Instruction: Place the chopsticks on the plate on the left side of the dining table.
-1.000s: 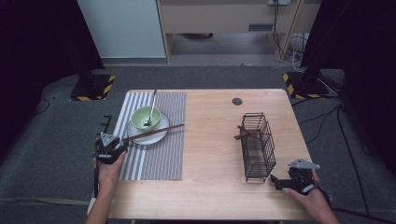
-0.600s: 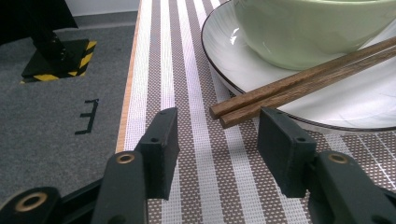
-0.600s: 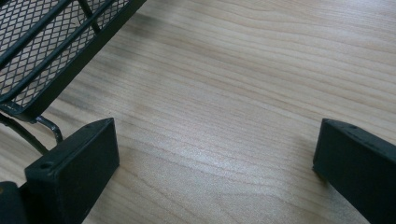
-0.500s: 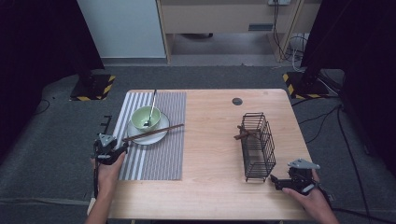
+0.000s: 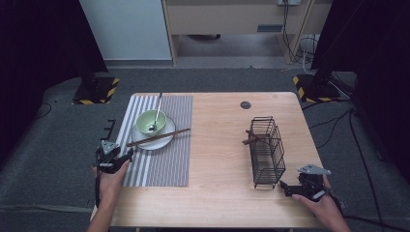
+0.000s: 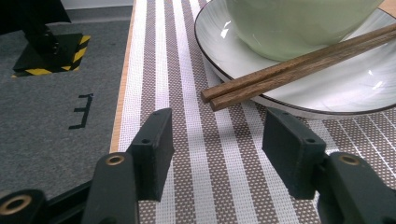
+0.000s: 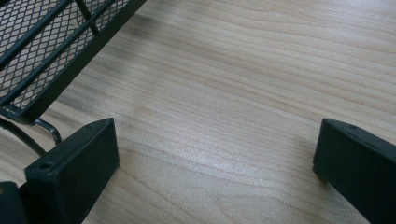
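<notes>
Chopsticks (image 6: 299,65): pair laid across plate rim, near ends pointing at left hand-held gripper (image 6: 215,140), just ahead of its pads and untouched.

Left hand-held gripper, lower centre of left gripper view: released, jaws just been opening, nothing between them but striped placemat (image 6: 187,93). Low over mat, at left edge of table (image 5: 222,159) in high view (image 5: 113,157).

Outward from there: white plate (image 6: 327,88) at upper right of same view, green bowl (image 6: 299,23) seated on it, chopsticks leaning across rim beside bowl. In high view, spoon (image 5: 157,108) standing in bowl, handle toward top of frame.

Right hand-held gripper (image 7: 215,163): released too, jaws wide over bare wood, resting at lower right of high view (image 5: 309,183). Black wire basket (image 5: 267,150) just beside it, upper left corner of right gripper view; brown sticks poking from its side (image 5: 251,140), likely more chopsticks, too small to confirm.

Step in hand, by judgement: either chopsticks freshly set down on plate or lined up for picking; release reads likelier, given opened jaws close behind stick ends. Next move, if a grasp: advance along mat, straddle both ends together, close squarely to avoid scissoring pair or nudging plate.
</notes>
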Available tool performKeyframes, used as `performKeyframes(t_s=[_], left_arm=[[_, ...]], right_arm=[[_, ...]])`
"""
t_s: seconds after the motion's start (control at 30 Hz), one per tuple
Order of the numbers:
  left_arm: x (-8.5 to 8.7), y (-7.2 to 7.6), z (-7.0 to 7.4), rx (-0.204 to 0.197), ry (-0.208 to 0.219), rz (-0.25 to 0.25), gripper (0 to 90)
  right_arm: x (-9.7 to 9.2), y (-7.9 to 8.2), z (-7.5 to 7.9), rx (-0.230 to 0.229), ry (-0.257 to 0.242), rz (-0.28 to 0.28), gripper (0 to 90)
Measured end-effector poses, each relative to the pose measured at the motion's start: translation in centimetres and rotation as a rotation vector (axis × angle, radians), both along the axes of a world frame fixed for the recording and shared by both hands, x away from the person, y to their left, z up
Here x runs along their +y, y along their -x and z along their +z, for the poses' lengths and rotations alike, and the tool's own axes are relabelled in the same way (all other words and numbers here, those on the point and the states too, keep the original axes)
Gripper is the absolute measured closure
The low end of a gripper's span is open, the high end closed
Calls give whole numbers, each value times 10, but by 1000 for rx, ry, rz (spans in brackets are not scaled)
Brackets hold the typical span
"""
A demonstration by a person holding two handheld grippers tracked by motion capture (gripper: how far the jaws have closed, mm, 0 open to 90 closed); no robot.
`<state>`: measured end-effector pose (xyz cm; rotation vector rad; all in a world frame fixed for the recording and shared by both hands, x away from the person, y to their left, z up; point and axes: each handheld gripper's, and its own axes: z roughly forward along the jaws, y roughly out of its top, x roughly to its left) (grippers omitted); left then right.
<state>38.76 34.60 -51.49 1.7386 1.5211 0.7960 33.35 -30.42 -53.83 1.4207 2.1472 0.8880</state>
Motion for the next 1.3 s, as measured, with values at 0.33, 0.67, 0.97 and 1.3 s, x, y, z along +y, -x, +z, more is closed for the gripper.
performKeyframes(t_s=[0.33,0.67,0.97,1.3], left_arm=[[-7,-4,6,-10,-20,-8,358],[-7,-10,4,4,-36,-14,409],[-4,-14,1,18,-56,-10,435],[-2,-18,-3,9,-53,-1,468]], right_arm=[[0,-1,0,0,1,8,4],[-1,-1,0,-1,2,11,4],[-1,-1,0,-2,3,12,4],[-1,-1,0,-2,2,12,4]])
